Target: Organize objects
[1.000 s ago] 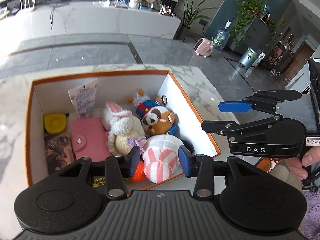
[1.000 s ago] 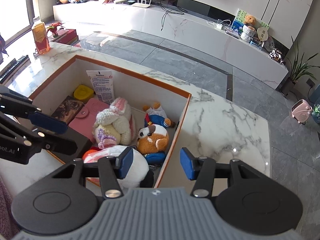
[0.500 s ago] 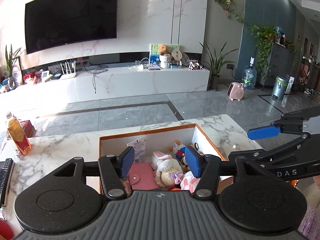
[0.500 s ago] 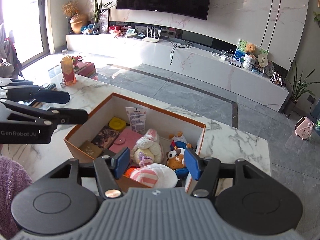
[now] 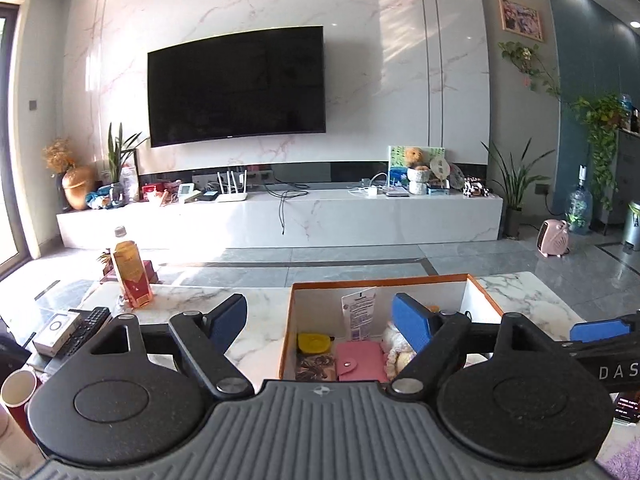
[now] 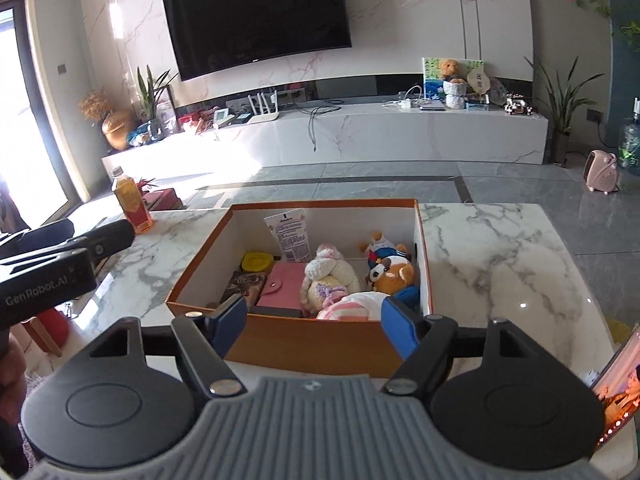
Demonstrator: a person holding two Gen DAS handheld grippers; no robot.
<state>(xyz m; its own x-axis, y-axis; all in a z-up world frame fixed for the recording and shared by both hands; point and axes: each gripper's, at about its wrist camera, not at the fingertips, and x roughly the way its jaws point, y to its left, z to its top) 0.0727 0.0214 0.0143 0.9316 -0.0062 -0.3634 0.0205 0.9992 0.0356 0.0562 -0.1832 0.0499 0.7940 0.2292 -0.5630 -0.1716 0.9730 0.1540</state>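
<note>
Both grippers have backed away from the box and tipped up since a second ago, so now the TV wall fills the view instead of the toys. Plenty of bare marble table (image 6: 492, 248) right of the box, and the far edge is clear of stuff. The orange-rimmed box (image 6: 304, 340) sits just ahead of the right gripper (image 6: 312, 322), whose jaws are opening with nothing between them. Left gripper (image 5: 320, 322) is opening wide too, empty, with the box ahead and a bit right. Inside: striped plush (image 6: 352, 306) nearest, white bunny (image 6: 332, 270), brown bear (image 6: 394, 274), pink wallet (image 6: 282, 284), yellow tin (image 6: 258, 260).
</note>
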